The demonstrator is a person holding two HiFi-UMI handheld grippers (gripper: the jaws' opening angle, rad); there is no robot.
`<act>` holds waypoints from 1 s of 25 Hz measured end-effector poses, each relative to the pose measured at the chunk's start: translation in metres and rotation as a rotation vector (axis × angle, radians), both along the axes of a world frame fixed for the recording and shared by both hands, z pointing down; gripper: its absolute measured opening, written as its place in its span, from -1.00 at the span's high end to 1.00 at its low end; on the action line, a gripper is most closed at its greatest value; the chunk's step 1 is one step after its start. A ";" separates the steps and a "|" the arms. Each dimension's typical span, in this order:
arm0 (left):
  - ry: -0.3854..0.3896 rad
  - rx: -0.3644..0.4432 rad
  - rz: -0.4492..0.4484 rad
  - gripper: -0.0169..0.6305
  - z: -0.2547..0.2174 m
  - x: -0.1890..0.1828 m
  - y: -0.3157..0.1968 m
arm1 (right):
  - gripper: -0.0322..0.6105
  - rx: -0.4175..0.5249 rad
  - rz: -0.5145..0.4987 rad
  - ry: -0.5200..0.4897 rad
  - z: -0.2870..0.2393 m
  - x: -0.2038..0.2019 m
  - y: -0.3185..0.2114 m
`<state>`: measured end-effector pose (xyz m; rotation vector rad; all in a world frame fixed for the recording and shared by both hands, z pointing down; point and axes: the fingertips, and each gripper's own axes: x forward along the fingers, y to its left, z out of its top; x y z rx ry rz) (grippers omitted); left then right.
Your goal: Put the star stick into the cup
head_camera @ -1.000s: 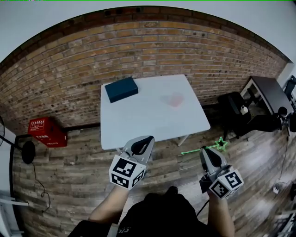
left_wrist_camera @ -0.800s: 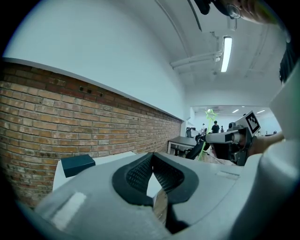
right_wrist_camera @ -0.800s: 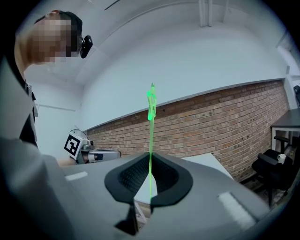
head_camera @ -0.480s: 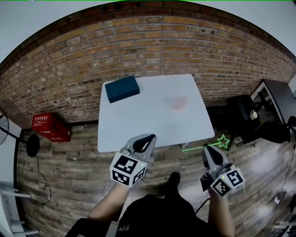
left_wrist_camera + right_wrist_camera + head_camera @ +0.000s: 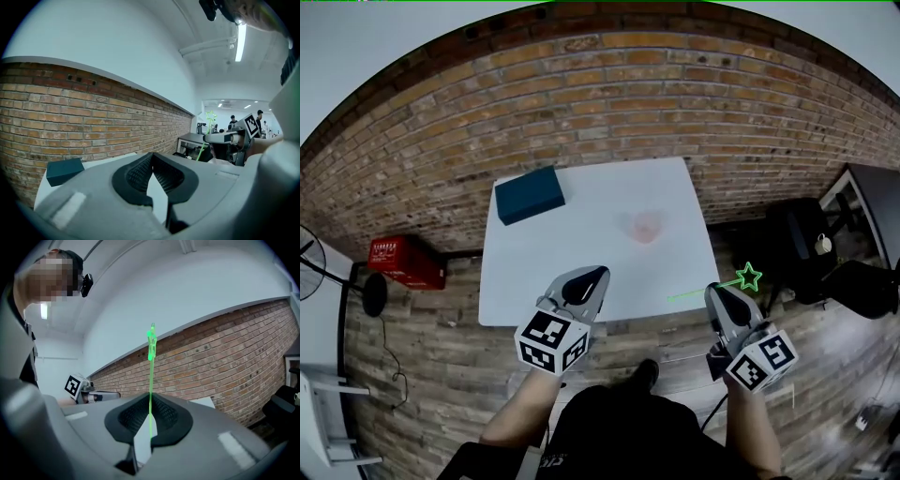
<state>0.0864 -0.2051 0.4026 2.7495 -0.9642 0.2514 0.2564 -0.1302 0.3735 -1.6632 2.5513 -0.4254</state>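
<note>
Both grippers had come forward with us since a second earlier. Back then they hung over the plank floor (image 5: 441,375) short of the table (image 5: 572,244); now, in the head view, their tips reached its near edge. The green star had travelled with them, from out over the floor to just off the table's near right corner.

We held the star stick (image 5: 749,277) in the right gripper (image 5: 715,290). Its jaws were closed on the thin green shaft, nearly together, with the pads pressing it. In the right gripper view the shaft rose straight up out of the jaws to the star at its top. From the head view the stick lay crosswise, the star end pointing out to the right past the table and the plain end reaching back over the table's near edge.

Our left gripper (image 5: 594,275) carried nothing. Its jaws met at the tips, and only the white tabletop showed through the wedge behind them.

The pink cup (image 5: 646,226) stood on the right half of the table, well apart from both grippers and from the stick. A dark blue box (image 5: 528,194) sat at the table's far left corner, near the brick wall (image 5: 609,103). A red crate (image 5: 405,262) stood on the floor by that wall.
</note>
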 end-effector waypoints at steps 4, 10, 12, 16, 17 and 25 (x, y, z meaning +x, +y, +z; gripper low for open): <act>-0.008 -0.015 -0.017 0.93 0.007 0.017 -0.016 | 0.85 -0.014 -0.039 0.000 0.009 0.012 -0.027; -0.015 -0.043 -0.033 0.93 0.024 0.012 -0.051 | 0.85 -0.047 -0.062 0.001 0.024 0.004 -0.074; -0.016 -0.047 -0.029 0.93 0.028 0.005 -0.066 | 0.85 -0.051 -0.049 -0.002 0.025 -0.002 -0.093; 0.005 -0.044 -0.011 0.93 0.031 -0.008 -0.092 | 0.85 -0.062 -0.028 0.017 0.026 -0.014 -0.122; 0.014 -0.045 -0.006 0.93 0.032 -0.010 -0.098 | 0.85 -0.066 -0.016 0.023 0.027 -0.015 -0.128; 0.046 -0.074 0.014 0.93 0.046 -0.021 -0.127 | 0.85 -0.109 0.018 0.086 0.044 -0.019 -0.175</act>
